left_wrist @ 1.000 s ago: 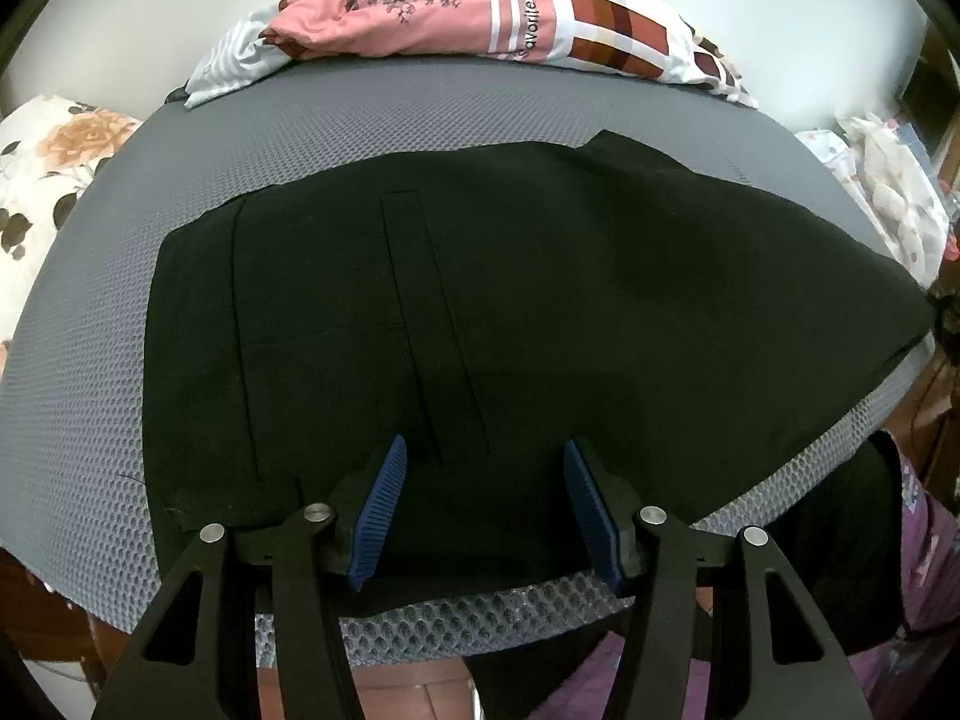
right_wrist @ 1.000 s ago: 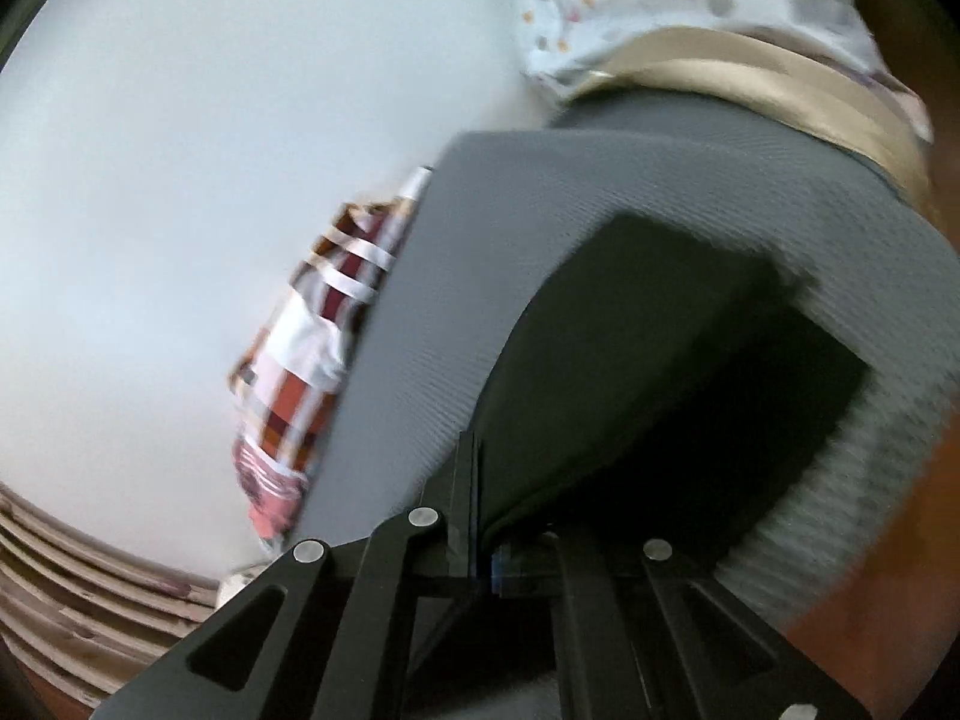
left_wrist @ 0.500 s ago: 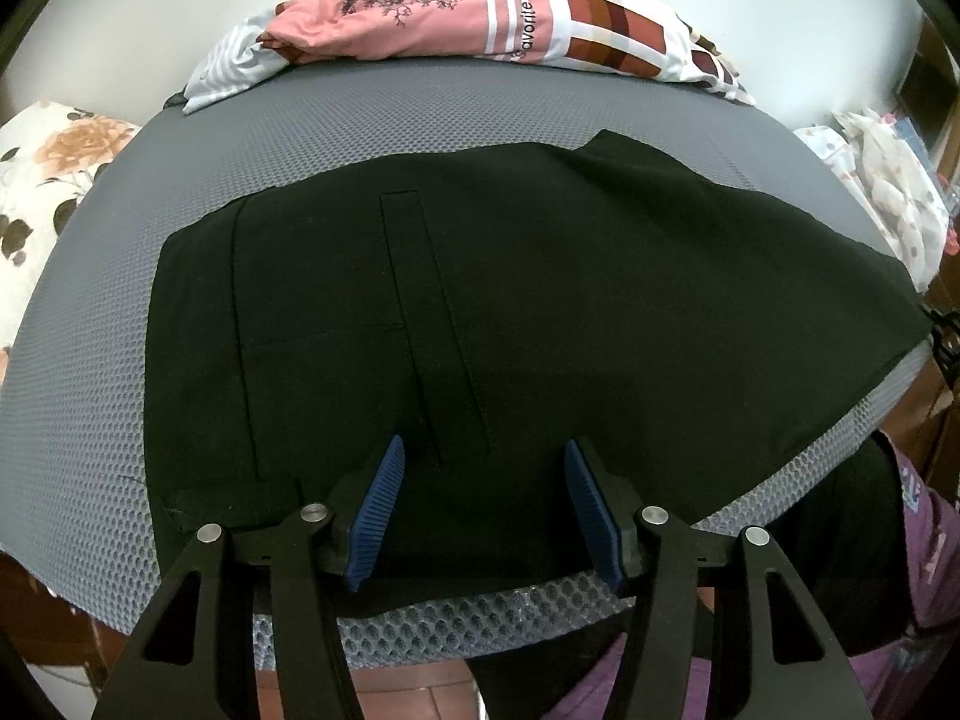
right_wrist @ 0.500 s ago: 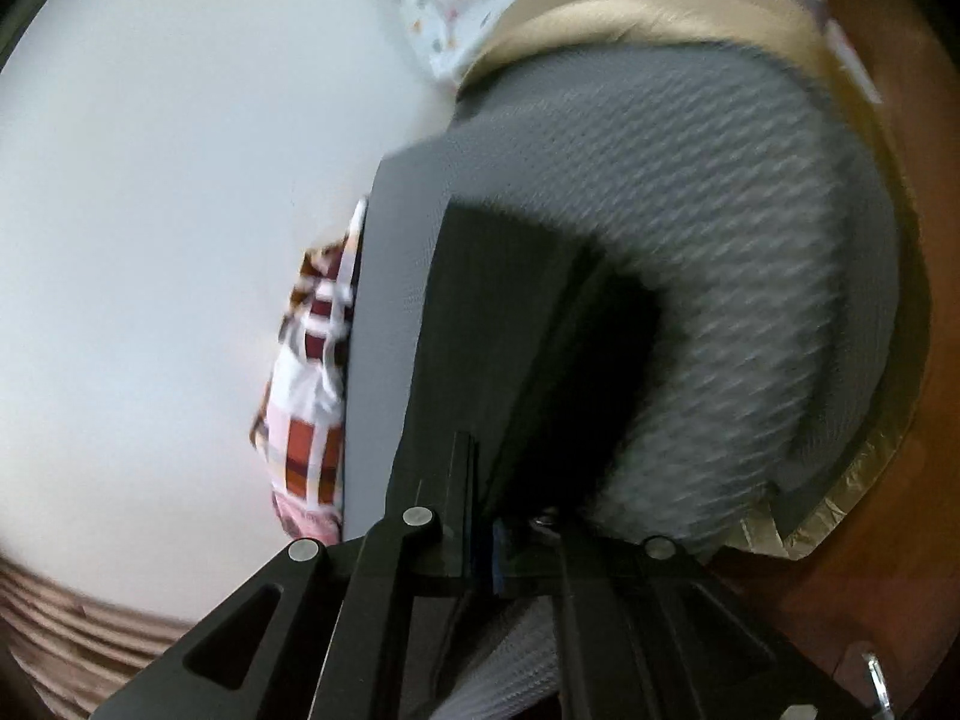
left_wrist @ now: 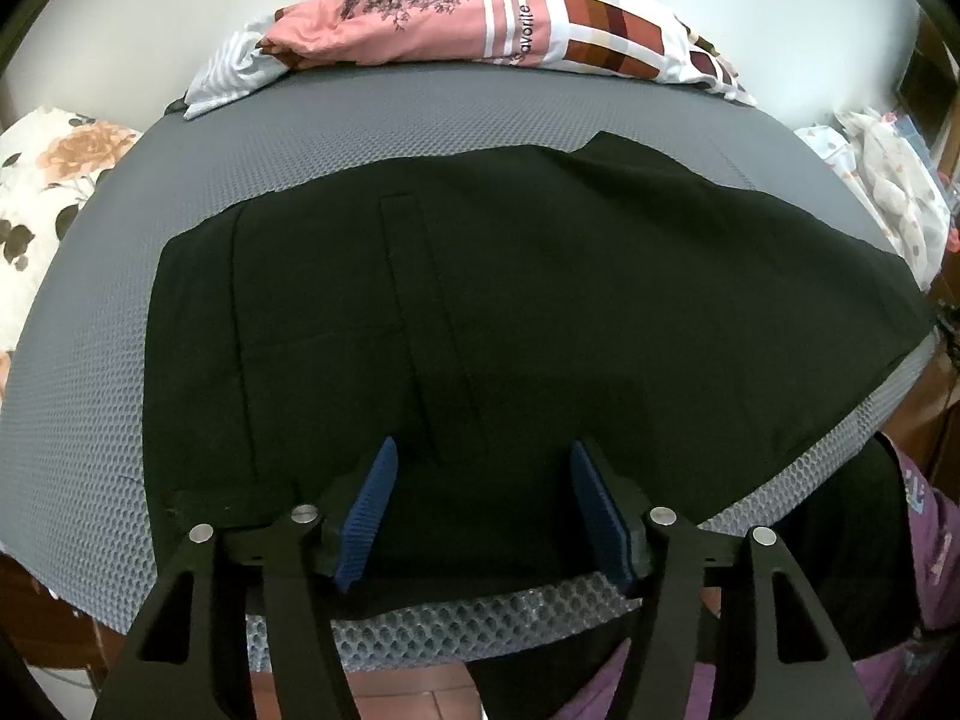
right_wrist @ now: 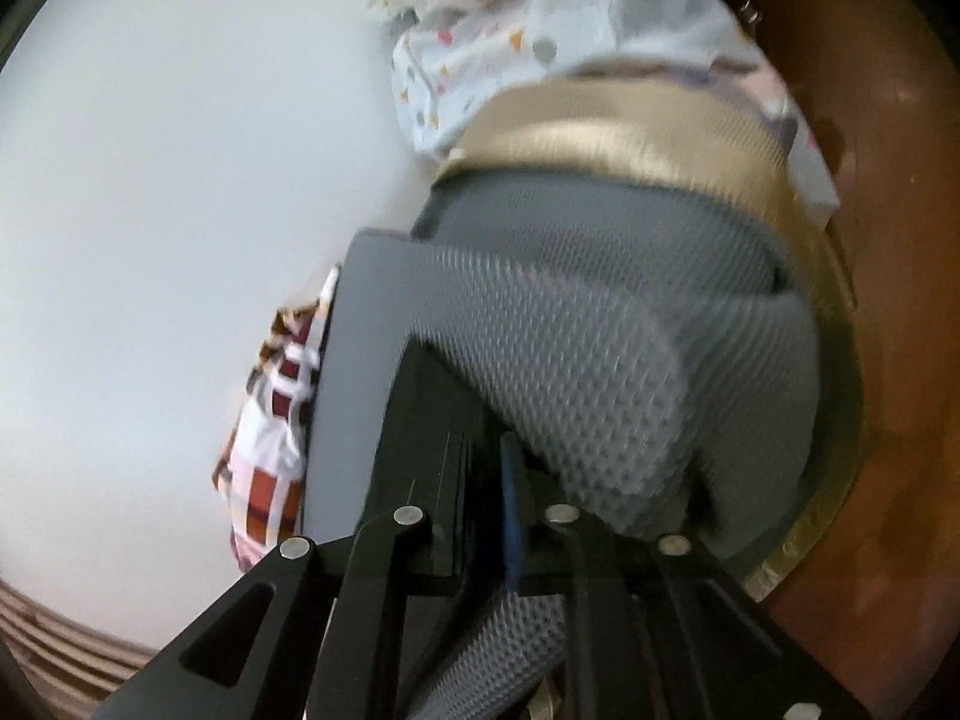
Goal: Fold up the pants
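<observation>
Black pants (left_wrist: 510, 312) lie flat across a grey mesh mat (left_wrist: 90, 420), waistband to the left and legs running off to the right. My left gripper (left_wrist: 480, 510) is open, its blue pads (left_wrist: 369, 510) just above the pants' near edge. My right gripper (right_wrist: 480, 516) is tilted sideways and shut on the pants' black cloth (right_wrist: 432, 420) at the right end of the mat (right_wrist: 600, 396). The blue pad shows as a thin strip against the cloth.
A pile of pink and checked clothes (left_wrist: 480, 18) lies at the mat's far edge. A flowered pillow (left_wrist: 42, 192) is at the left and pale dotted bedding (right_wrist: 540, 30) at the right. A person's purple clothing (left_wrist: 924, 540) shows at lower right. Brown wood (right_wrist: 900, 240) borders the mat.
The right gripper has swung and turned while holding the pants' end, so its view has rotated and the cloth now looks narrow. The left gripper has stayed open and still.
</observation>
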`<state>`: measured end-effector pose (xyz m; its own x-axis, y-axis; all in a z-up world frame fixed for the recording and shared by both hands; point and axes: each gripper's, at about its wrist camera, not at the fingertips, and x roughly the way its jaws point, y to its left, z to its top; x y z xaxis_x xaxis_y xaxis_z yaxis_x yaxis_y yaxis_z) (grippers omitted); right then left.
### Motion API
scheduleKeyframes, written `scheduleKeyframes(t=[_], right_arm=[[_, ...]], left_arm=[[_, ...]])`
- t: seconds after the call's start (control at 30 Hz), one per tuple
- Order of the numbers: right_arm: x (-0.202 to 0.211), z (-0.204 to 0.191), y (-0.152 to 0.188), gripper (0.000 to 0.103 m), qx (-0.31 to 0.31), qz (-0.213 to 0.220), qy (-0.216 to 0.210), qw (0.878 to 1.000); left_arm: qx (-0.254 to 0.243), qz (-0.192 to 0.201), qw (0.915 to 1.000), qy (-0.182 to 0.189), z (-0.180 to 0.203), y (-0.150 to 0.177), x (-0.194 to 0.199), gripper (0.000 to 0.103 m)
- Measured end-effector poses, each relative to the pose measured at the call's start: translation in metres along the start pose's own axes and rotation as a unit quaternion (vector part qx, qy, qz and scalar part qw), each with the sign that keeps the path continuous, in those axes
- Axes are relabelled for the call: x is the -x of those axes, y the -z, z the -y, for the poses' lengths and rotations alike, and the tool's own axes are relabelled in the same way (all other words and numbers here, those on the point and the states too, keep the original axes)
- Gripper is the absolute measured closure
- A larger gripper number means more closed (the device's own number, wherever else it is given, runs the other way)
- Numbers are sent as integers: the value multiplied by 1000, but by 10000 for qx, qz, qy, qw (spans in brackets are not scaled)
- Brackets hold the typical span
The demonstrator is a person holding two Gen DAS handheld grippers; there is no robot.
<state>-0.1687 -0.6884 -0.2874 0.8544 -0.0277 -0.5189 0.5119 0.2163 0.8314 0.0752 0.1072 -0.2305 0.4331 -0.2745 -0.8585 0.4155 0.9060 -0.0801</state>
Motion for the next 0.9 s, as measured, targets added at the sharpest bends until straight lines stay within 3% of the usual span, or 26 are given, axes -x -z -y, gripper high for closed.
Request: scheduleKeyframes(t=[0.07, 0.27, 0.5, 0.6, 0.7, 0.8, 0.87, 0.9], right_arm=[[7, -2, -3, 71, -25, 45, -59, 10000], [4, -19, 10, 59, 566, -128, 251, 9980], [-1, -28, 17, 53, 731, -154, 571, 9956], [3, -29, 23, 53, 700, -73, 728, 9949], [11, -33, 30, 53, 646, 96, 914, 9937], [13, -64, 45, 53, 976, 132, 576, 9935], [-8, -113, 71, 53, 1783, -348, 111, 9833], [-29, -147, 96, 53, 2362, -873, -178, 9676]], left_arm=[[-54, 33, 10000, -48, 2, 0, 1, 41], [-178, 259, 9984, -465, 6, -8, 14, 41], [399, 727, 9960, -341, 2, -32, 47, 41], [583, 931, 9939, -73, 13, -44, 57, 41], [585, 971, 9935, -119, 24, -52, 56, 35], [576, 935, 9940, -6, 29, -53, 44, 35], [505, 829, 9951, -207, 31, -50, 35, 35], [508, 810, 9950, -278, 31, -47, 31, 35]])
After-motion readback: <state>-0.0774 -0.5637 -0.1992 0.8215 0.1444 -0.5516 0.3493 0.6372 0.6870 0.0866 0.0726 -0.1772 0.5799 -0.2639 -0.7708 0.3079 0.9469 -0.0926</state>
